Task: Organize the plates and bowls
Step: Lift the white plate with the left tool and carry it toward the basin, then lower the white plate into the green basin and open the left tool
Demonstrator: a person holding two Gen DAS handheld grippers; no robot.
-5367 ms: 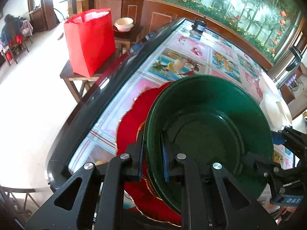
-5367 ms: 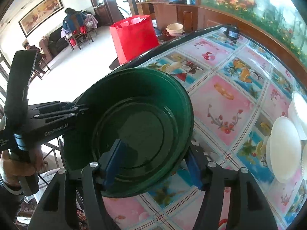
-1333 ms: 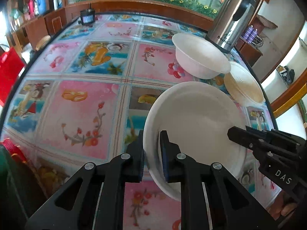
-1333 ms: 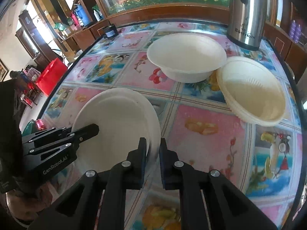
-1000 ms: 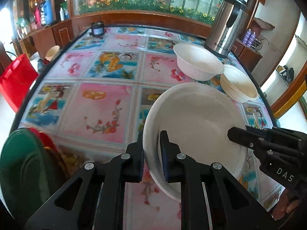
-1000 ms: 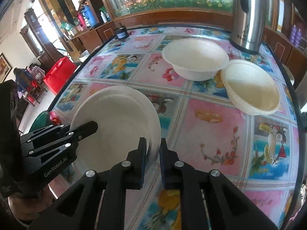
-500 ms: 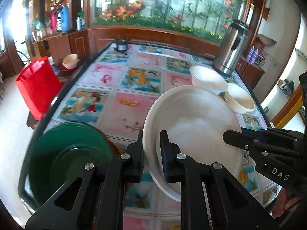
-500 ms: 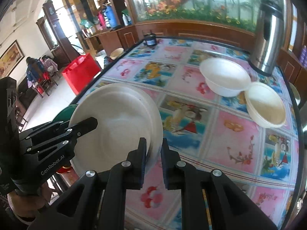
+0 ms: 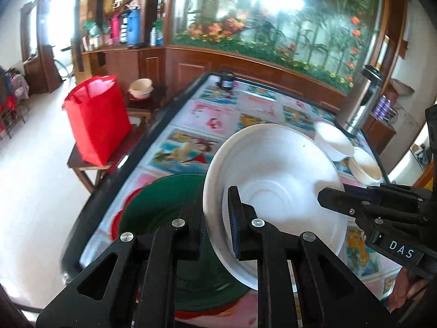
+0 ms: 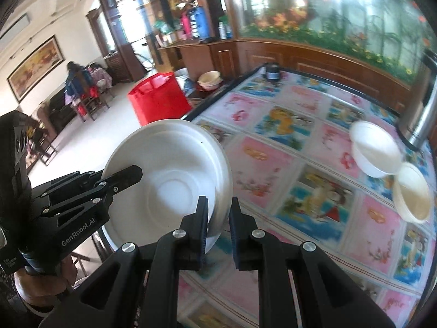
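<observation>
Both grippers hold one white plate [image 9: 275, 175] in the air, each clamped on an opposite rim. My left gripper [image 9: 217, 227] is shut on its near-left rim; my right gripper [image 10: 218, 227] is shut on its right rim, with the plate [image 10: 169, 180] tilted toward me. In the left wrist view the plate hangs above the right side of a green plate [image 9: 164, 205], which sits on a red plate [image 9: 120, 216] at the table's near-left corner. Two white bowls [image 10: 375, 150] [image 10: 413, 195] stand far right on the table.
The table [image 10: 278, 164] has a colourful picture cloth and a dark edge. A steel thermos [image 9: 364, 101] stands behind the bowls. A small dark jar [image 9: 226, 80] sits at the far edge. A red bag [image 9: 97, 125] stands on a low stool left of the table.
Both grippers carried the white plate left and up, away from the bowls and thermos. It now hangs over the green plate at the table's corner. Both grips stayed shut.
</observation>
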